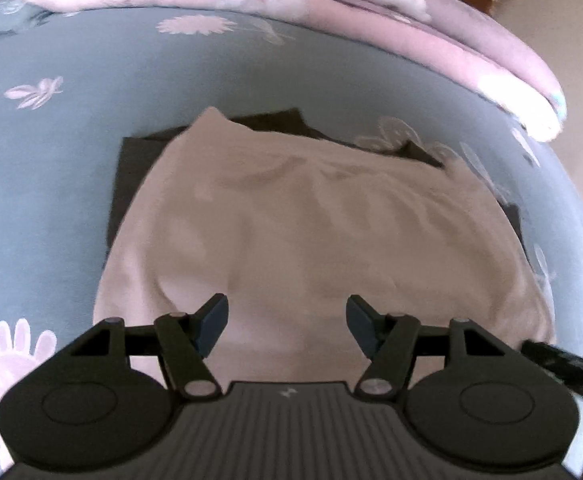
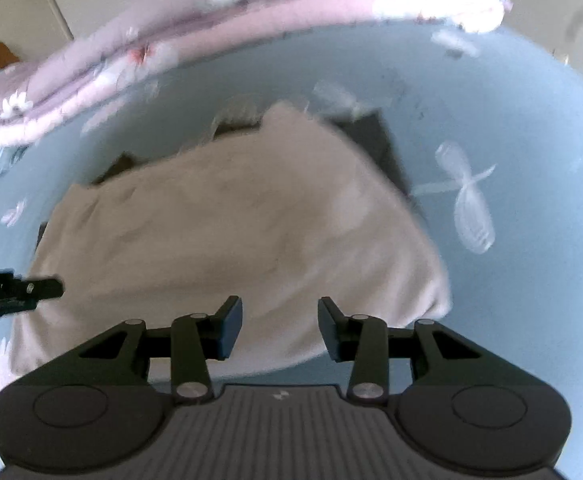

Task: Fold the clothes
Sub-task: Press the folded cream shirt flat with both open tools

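A pale pink garment [image 1: 311, 232] lies folded flat on a blue flowered bedsheet [image 1: 51, 184], on top of a dark garment [image 1: 131, 168] whose edges show past its far and side borders. The left gripper [image 1: 287, 326] hangs over the pink garment's near part with its jaws well apart and nothing between the pads; the cloth lies beneath and ahead of them. The right gripper [image 2: 280, 326] stands over the near edge of the same garment [image 2: 243, 220], jaws parted somewhat less, also empty, with the sheet [image 2: 511, 140] showing just behind the pads. Beyond the garment, far ahead of both jaws, lies a folded pink floral quilt [image 1: 371, 4]. The view is motion-blurred.
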